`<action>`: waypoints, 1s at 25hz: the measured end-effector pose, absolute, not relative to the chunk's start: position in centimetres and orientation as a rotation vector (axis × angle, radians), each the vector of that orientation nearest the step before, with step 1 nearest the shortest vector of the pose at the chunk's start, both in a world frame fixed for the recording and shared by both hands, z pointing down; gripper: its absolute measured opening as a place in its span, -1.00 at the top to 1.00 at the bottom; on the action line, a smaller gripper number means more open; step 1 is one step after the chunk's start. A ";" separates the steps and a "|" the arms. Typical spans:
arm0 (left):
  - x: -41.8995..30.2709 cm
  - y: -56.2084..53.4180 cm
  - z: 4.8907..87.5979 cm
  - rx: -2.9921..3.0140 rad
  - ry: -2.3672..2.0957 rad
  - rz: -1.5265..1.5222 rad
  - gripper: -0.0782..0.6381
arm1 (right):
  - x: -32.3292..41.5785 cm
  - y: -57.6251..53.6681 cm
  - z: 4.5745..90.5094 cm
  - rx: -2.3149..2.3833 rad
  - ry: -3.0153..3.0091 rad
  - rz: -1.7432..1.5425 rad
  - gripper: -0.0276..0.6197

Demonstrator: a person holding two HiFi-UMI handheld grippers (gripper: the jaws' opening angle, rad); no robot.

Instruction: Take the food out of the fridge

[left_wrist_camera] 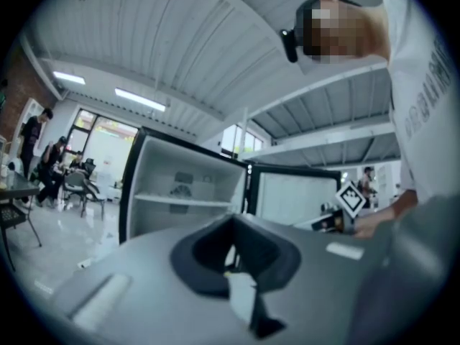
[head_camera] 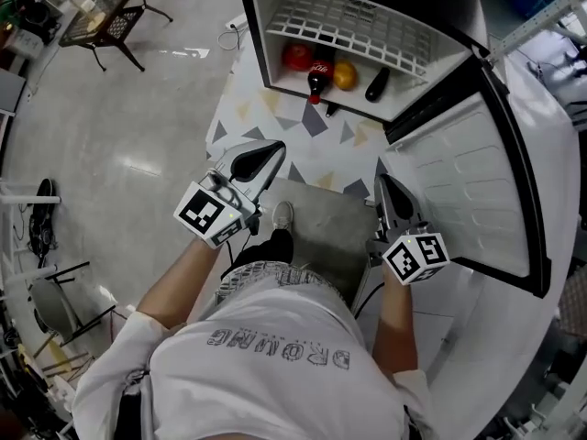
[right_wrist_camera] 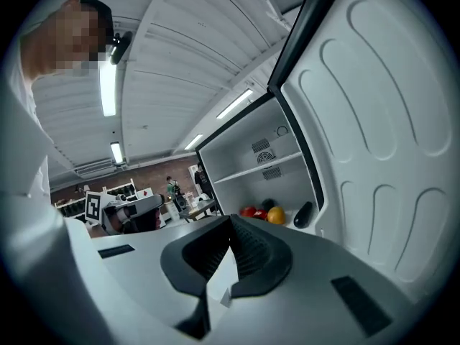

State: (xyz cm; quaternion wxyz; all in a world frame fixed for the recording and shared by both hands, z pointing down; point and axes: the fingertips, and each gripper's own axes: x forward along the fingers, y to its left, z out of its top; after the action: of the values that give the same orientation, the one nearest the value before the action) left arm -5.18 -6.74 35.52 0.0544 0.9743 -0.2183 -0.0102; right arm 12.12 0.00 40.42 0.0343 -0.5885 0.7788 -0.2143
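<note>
The fridge stands open ahead of me, its door swung out to the right. On its floor lie a red fruit, a cola bottle, an orange fruit and a dark long vegetable. In the right gripper view the red fruit, orange fruit and dark vegetable show beyond the jaws. My left gripper is shut and empty, short of the fridge. My right gripper is shut and empty beside the door.
A white wire shelf spans the fridge above the food. A patterned mat lies before the fridge, with my shoe near it. A wire-frame table stands at the far left. People sit far off.
</note>
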 end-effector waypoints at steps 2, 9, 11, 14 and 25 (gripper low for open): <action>-5.1 -8.4 35.4 2.958 -0.650 -0.035 0.76 | 12.1 -1.6 40.5 -1.823 2.386 -0.662 0.94; -4.9 -12.5 35.8 2.985 -0.591 0.009 0.76 | 12.0 -5.7 40.4 -1.892 2.337 -0.670 0.94; -4.8 -13.5 36.0 2.977 -0.574 0.006 0.76 | 12.1 -6.6 40.6 -1.911 2.325 -0.671 0.94; -4.5 -14.8 36.3 2.995 -0.558 0.022 0.76 | 12.4 -8.3 41.0 -1.941 2.309 -0.669 0.94; -2.5 -17.5 38.1 2.949 -0.491 0.039 0.76 | 14.1 -12.9 42.9 -2.088 2.237 -0.659 0.94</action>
State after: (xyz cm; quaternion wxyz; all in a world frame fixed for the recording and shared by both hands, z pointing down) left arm -2.55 -17.46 38.07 0.0759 0.9835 -0.1639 0.0131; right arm 14.09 -12.93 42.94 0.0058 -0.6671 0.7146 -0.2106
